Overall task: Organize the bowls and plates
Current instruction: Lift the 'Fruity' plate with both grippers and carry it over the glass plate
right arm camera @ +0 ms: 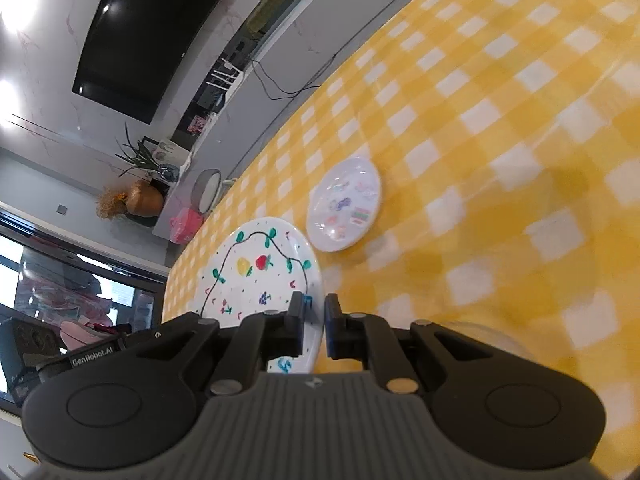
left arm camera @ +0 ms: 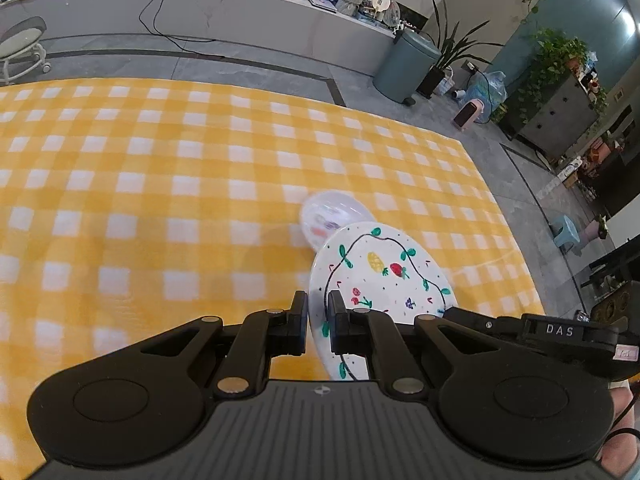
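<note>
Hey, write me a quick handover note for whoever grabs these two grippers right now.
Left gripper: fingers shut on one edge of the fruit-painted plate.
Right gripper: fingers shut on the plate's opposite edge, so both carry it, tilted above the yellow checked cloth.
Smaller plate lies flat on the cloth just beyond.
Done: big plate lifted.
Left: probably set it down, stacked with the smaller plate. No bowls in view.

A grey tiled floor [left arm camera: 248,66] is seen beyond the checked surface [left arm camera: 160,184]; a grey bin [left arm camera: 404,66] and potted plants [left arm camera: 556,60] are lit softly, and a dark screen [right arm camera: 152,36] is mounted on the marbled wall [right arm camera: 44,80].
</note>
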`<state>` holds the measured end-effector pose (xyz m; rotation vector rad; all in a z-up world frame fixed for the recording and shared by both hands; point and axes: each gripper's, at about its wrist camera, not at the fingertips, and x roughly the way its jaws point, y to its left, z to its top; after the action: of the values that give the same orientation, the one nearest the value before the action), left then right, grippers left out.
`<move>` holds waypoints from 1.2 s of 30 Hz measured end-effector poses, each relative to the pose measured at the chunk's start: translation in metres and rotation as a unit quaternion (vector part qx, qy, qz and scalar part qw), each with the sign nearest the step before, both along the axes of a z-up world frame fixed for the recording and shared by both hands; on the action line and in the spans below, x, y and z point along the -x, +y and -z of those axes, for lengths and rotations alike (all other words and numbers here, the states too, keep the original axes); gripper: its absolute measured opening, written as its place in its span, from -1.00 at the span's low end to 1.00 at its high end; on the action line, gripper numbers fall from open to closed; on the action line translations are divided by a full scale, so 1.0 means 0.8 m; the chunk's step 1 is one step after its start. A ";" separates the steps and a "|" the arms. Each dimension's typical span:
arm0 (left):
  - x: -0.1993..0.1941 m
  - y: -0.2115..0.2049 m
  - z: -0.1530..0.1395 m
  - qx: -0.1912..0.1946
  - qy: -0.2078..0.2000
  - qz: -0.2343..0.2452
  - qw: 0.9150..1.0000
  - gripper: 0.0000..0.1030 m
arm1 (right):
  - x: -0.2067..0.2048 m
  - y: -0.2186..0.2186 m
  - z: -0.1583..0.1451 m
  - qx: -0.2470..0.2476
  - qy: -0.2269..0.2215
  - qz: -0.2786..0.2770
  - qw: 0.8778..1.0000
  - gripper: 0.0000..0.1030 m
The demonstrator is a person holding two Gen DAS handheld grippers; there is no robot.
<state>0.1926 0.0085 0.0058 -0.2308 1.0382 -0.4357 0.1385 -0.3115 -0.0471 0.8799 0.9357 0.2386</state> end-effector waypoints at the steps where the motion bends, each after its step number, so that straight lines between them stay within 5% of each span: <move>1: 0.007 -0.007 0.000 0.002 0.000 -0.002 1.000 -0.79 | 0.006 -0.005 -0.004 0.005 0.001 0.000 1.000 -0.84; 14: 0.077 -0.070 0.035 0.028 0.031 -0.054 0.998 -0.79 | 0.060 -0.074 -0.023 0.084 0.041 -0.010 0.996 -0.81; 36: 0.119 -0.095 0.069 -0.050 0.026 -0.085 0.995 -0.79 | 0.044 -0.029 -0.005 0.207 0.097 -0.078 0.970 -0.71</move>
<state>0.0973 -0.0679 -0.0497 -0.2405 1.0798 -0.2252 0.1033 -0.3345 -0.0429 0.4493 1.1869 0.0861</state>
